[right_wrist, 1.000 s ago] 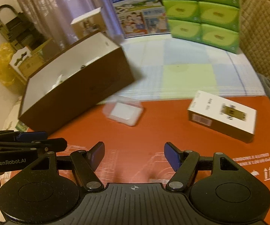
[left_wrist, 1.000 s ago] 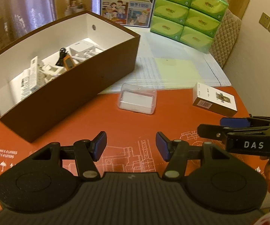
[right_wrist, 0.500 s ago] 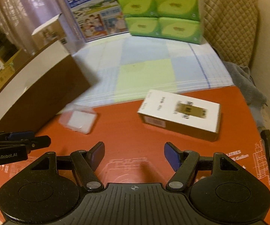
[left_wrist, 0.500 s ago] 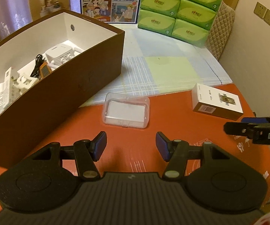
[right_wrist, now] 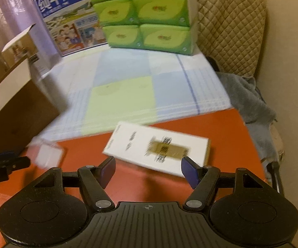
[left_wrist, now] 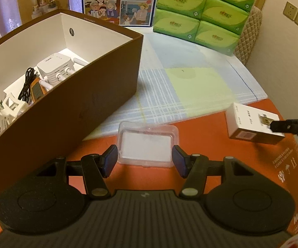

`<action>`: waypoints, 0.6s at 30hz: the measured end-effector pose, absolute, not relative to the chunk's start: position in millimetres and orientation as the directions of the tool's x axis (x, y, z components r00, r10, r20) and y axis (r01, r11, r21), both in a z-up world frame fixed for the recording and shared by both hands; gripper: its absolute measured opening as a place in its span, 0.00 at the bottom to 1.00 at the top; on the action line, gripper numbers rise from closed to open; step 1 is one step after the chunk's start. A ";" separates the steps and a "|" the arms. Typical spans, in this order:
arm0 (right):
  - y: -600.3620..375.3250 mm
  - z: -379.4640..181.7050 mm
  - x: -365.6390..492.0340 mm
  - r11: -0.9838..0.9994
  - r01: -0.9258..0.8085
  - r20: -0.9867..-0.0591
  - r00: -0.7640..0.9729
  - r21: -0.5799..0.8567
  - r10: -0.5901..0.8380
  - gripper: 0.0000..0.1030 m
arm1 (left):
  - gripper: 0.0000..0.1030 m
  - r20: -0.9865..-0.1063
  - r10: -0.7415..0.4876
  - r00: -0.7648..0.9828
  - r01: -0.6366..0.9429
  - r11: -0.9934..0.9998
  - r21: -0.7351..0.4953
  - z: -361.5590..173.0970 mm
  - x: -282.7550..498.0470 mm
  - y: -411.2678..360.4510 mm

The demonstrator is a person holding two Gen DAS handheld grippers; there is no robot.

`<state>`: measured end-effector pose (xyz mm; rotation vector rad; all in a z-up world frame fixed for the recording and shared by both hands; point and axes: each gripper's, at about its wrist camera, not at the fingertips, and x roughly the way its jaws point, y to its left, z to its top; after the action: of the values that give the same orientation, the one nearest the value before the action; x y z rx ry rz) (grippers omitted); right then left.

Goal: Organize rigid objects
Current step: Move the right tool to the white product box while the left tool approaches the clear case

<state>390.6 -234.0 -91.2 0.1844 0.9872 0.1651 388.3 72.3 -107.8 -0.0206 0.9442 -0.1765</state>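
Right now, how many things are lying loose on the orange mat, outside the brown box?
2. A clear plastic case lies just ahead of the left gripper, and a white carton lies ahead of the right gripper. The brown box may hide more.

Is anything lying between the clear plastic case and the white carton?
No. Left wrist view shows only bare orange mat between clear plastic case and white carton.

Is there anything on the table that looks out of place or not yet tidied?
Two things lie loose on the orange mat outside the brown box: a clear plastic case and a white carton, which sits askew.
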 end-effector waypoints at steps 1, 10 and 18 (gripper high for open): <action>-237.3 -91.8 394.5 0.973 -0.052 -0.808 0.547 0.226 0.217 0.65 | 0.52 -0.802 -0.156 0.576 0.141 0.986 -0.091 -108.8 390.4 73.1; -261.1 -103.5 430.8 0.979 -0.027 -0.795 0.580 0.200 0.178 0.65 | 0.53 -0.801 -0.175 0.573 0.125 0.984 -0.126 -122.9 403.9 79.6; -268.8 -120.9 443.5 0.964 -0.069 -0.807 0.533 0.258 0.254 0.65 | 0.53 -0.804 -0.240 0.544 0.115 0.971 -0.211 -136.0 408.9 84.3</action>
<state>443.5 -268.8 -120.9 0.2039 0.9923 0.1938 408.9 84.3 -136.0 -0.1393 0.9736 -0.2114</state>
